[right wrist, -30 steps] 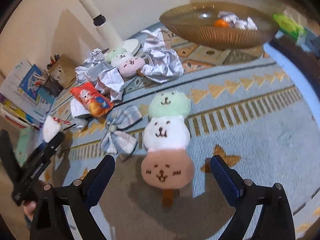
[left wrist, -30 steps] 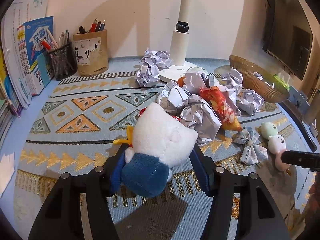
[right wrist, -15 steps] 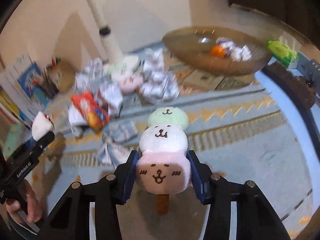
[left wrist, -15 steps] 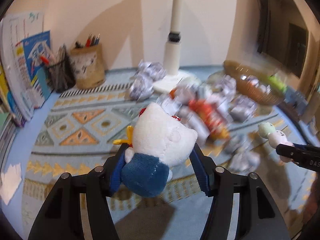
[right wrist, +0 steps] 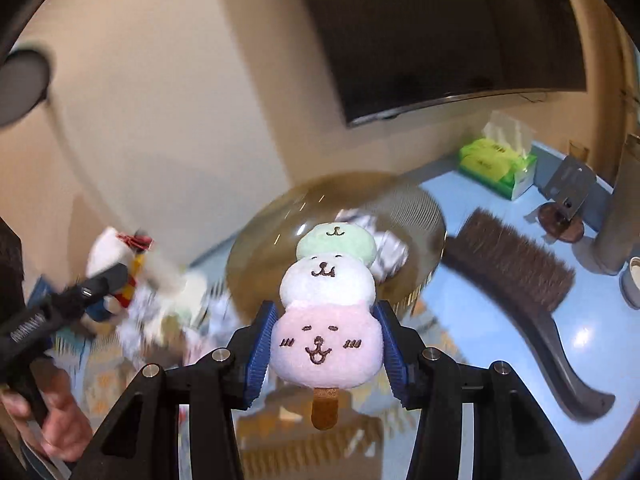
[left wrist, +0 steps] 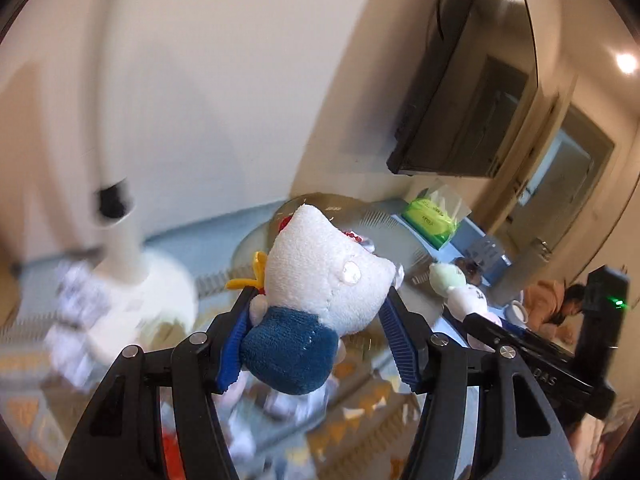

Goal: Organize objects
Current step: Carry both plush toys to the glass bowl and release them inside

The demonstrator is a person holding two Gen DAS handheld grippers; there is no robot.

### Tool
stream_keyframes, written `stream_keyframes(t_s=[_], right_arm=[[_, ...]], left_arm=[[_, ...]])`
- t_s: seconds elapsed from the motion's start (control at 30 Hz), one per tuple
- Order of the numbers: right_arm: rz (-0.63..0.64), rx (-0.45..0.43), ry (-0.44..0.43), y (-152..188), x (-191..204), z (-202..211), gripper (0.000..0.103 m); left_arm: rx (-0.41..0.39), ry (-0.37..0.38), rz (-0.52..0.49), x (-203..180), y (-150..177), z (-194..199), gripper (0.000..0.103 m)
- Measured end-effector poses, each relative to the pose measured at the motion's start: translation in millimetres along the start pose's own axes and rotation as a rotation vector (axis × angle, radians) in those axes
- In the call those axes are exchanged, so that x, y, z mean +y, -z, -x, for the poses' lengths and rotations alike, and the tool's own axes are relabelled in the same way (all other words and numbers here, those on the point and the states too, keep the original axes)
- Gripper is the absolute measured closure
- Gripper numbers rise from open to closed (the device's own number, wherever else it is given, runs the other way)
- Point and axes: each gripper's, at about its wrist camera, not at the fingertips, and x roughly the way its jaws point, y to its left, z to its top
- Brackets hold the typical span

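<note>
My left gripper (left wrist: pixel 316 332) is shut on a white plush doll with a blue body (left wrist: pixel 320 280), held up in the air. My right gripper (right wrist: pixel 326 348) is shut on a three-ball plush skewer (right wrist: pixel 326 300), green, white and pink with a brown stick. Both are raised above the table, in front of the brown woven basket (right wrist: pixel 424 208). Crumpled paper (right wrist: pixel 388 248) lies inside the basket. In the left wrist view the skewer plush (left wrist: pixel 456 284) and right gripper (left wrist: pixel 480 328) show at right. In the right wrist view the white doll (right wrist: pixel 110 252) shows at left.
A white lamp base (left wrist: pixel 152 292) and blurred crumpled paper (left wrist: pixel 76 296) sit at left. A green tissue box (right wrist: pixel 496 164), a brown brush (right wrist: pixel 516 264) and a dark wall screen (right wrist: pixel 440 40) are at right. A person's hand (right wrist: pixel 56 412) holds the left gripper.
Both grippers lifted their plush toys off the patterned mat and swung up and right toward the basket. The right gripper shut on the skewer a second ago.
</note>
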Motion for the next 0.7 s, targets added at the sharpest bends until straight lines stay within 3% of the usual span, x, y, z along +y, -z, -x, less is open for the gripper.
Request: stream_keyframes(t_s=[0.1,0.13,0.2,0.3,0.4,0.43,0.57,0.6,0.67,0.7], right_arm=[[-0.032,-0.016,0.005,-18.8,-2.4,-23.6,0.054],[-0.024,-0.027,0.012,-24.9,-0.6,-33.0,0.051],[0.012,-0.024,0.031,-31.7,1.4,-45.6,0.034],[0.048,-0.023,0.052,-32.7,-6.0,-45.1,0.03],[0.055,-0.055,0.018,-21.7,-10.4,-22.2,0.025],[0.06,-0.063,-0.003,-15.6,-13.3,-13.0,0.018],[0.076,-0.067,-0.159,20.5,-15.6,22.6,0.006],[0.086,-0.064,-0.201,30.1,-14.7,28.0,0.005],[0.126,-0.061,-0.261,53.6,-7.1,37.2,0.0],[0.149,-0.055,-0.279,63.5,-2.0,38.1,0.0]], left_arm=[[0.004,-0.049,-0.006,-12.3,-18.5,-42.1,0.044],[0.003,-0.061,-0.013,-14.9,-21.5,-51.0,0.037],[0.019,-0.094,-0.031,-18.8,-25.3,-73.9,0.025],[0.065,-0.087,-0.031,-13.8,-22.8,-84.1,0.024],[0.061,-0.056,0.003,-4.8,-13.4,-63.1,0.024],[0.054,-0.054,0.002,-4.5,-9.5,-53.3,0.024],[-0.006,-0.06,-0.036,-4.5,18.7,6.3,0.023],[-0.022,-0.062,-0.044,-3.7,26.1,21.2,0.021],[-0.067,-0.069,-0.054,0.2,50.7,56.8,0.002],[-0.101,-0.098,-0.049,4.6,65.9,75.6,0.0]])
